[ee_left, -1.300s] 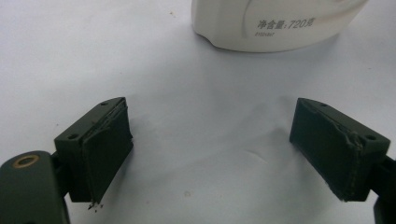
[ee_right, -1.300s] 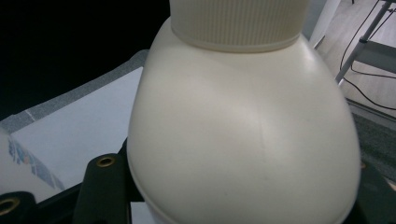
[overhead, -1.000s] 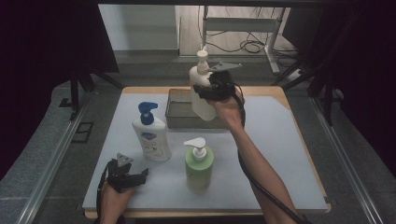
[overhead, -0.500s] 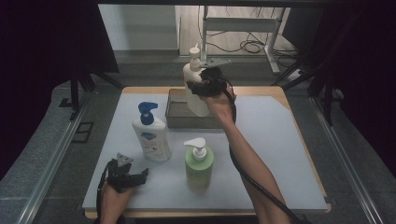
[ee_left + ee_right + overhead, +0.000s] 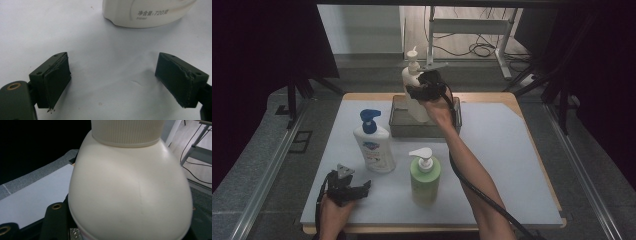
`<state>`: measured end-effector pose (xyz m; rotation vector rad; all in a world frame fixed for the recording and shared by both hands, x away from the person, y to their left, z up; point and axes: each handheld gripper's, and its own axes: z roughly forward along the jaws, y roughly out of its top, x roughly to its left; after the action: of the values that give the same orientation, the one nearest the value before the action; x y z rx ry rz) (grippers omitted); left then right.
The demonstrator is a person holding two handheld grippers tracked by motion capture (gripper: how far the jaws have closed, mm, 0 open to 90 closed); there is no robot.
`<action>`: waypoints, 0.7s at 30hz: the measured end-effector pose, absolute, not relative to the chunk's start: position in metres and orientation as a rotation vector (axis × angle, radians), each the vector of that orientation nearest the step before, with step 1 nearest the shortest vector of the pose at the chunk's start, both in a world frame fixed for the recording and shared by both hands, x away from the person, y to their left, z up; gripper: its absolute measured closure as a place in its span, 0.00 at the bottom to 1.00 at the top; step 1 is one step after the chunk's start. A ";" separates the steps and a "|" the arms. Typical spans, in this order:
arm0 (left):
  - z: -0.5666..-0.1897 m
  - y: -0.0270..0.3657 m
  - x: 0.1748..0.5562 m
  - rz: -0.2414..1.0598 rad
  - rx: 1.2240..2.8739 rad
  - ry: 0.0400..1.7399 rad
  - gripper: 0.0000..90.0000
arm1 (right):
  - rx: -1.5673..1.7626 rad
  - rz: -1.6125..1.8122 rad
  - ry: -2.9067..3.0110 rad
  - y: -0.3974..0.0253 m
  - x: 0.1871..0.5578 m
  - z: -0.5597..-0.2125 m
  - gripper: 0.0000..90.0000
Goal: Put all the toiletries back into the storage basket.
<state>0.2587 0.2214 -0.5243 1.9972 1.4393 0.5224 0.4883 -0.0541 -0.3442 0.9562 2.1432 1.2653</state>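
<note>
the right gripper [image 5: 424,90] holds a cream pump bottle [image 5: 414,95] by its body, its jaws clamped on the bottle's two sides, upright with its base low inside the grey bin [image 5: 398,125] at the far middle of the worktop [image 5: 512,165]. in the right gripper view the cream bottle's shoulder [image 5: 130,187] sits right up against the camera, between the jaws, with the ribbed collar above them. i judge the upright hold is there so the bottle can go straight down into the bin and stand on its base; whether that base already touches the bin floor i cannot tell. the left gripper [image 5: 347,189] rests low at the near left of the worktop, its jaws spread wide with nothing between them, lying close to the surface as if parked out of the way. just ahead of those jaws, a little to their right, stands the white bottle with the blue pump [image 5: 373,142], whose base [image 5: 145,12] shows printed lettering in the left gripper view. farther to the right of the left jaws, and well short of the bin, stands the green bottle with a white pump [image 5: 425,175]. count: three pump bottles, one held and two standing free; one bin; two grippers. the two free bottles stand apart from each other, with room for jaws to close on either.
</note>
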 end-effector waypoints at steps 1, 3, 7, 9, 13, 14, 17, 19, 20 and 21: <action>-0.524 0.221 0.259 0.522 1.997 1.439 0.13 | 0.958 1.264 2.145 -0.053 0.490 -0.345 0.44; -0.524 0.221 0.259 0.521 1.995 1.443 0.13 | 0.955 1.263 2.146 -0.050 0.492 -0.348 0.44; -0.524 0.221 0.259 0.521 1.994 1.442 0.13 | 0.954 1.255 2.155 -0.045 0.498 -0.355 0.44; -0.524 0.221 0.259 0.521 1.994 1.442 0.13 | 0.961 1.258 2.153 -0.044 0.500 -0.358 0.44; -0.524 0.221 0.259 0.521 1.995 1.443 0.13 | 0.972 1.259 2.149 -0.043 0.502 -0.363 0.44; -0.524 0.221 0.259 0.521 1.995 1.443 0.13 | 0.972 1.254 2.152 -0.043 0.503 -0.366 0.44; -0.524 0.221 0.259 0.521 1.994 1.442 0.13 | 0.971 1.247 2.153 -0.042 0.503 -0.369 0.44; -0.524 0.221 0.259 0.522 1.994 1.442 0.13 | 0.967 1.244 2.154 -0.042 0.503 -0.372 0.44; -0.524 0.221 0.259 0.522 1.994 1.442 0.13 | 0.973 1.245 2.154 -0.041 0.503 -0.374 0.44; -0.524 0.221 0.259 0.522 1.994 1.442 0.13 | 0.979 1.247 2.160 -0.041 0.503 -0.378 0.44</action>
<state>0.2586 0.2211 -0.5244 1.9939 1.4424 0.5218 0.5029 -0.0408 -0.3777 0.9786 2.1596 1.2470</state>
